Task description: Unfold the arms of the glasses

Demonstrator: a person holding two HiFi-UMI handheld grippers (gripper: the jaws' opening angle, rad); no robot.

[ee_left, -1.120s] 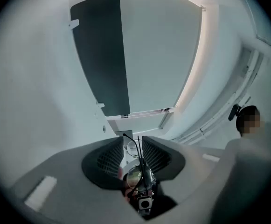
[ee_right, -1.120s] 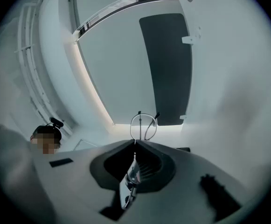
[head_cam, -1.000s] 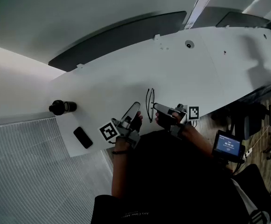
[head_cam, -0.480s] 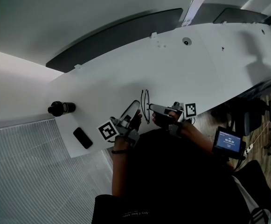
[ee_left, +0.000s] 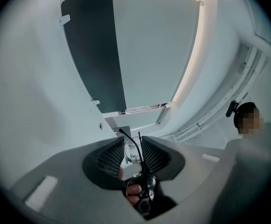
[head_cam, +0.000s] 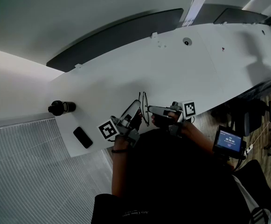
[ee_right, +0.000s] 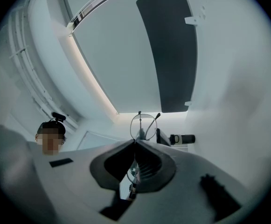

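Observation:
Thin black wire-rimmed glasses point(head_cam: 144, 107) hang just above the white table's point(head_cam: 196, 69) near edge, between my two grippers. My right gripper point(head_cam: 149, 108) comes in from the right. In the right gripper view its jaws point(ee_right: 135, 142) meet at the tips, pinched on the frame, with one lens point(ee_right: 142, 125) standing above them. My left gripper point(head_cam: 136, 103) reaches in from the lower left. In the left gripper view its jaws point(ee_left: 128, 139) are closing, with a gap still between the pads. A lens and one thin arm of the glasses point(ee_left: 132, 151) lie in that gap.
A black phone point(head_cam: 83, 137) and a black cylinder point(head_cam: 60, 108) lie at the table's left end. A small lit screen point(head_cam: 227, 141) and a chair stand off the table's right side. A person stands far off point(ee_left: 245, 118).
My right gripper has carried the glasses a little to the left, up to the left gripper's tips. The left gripper has stayed in place.

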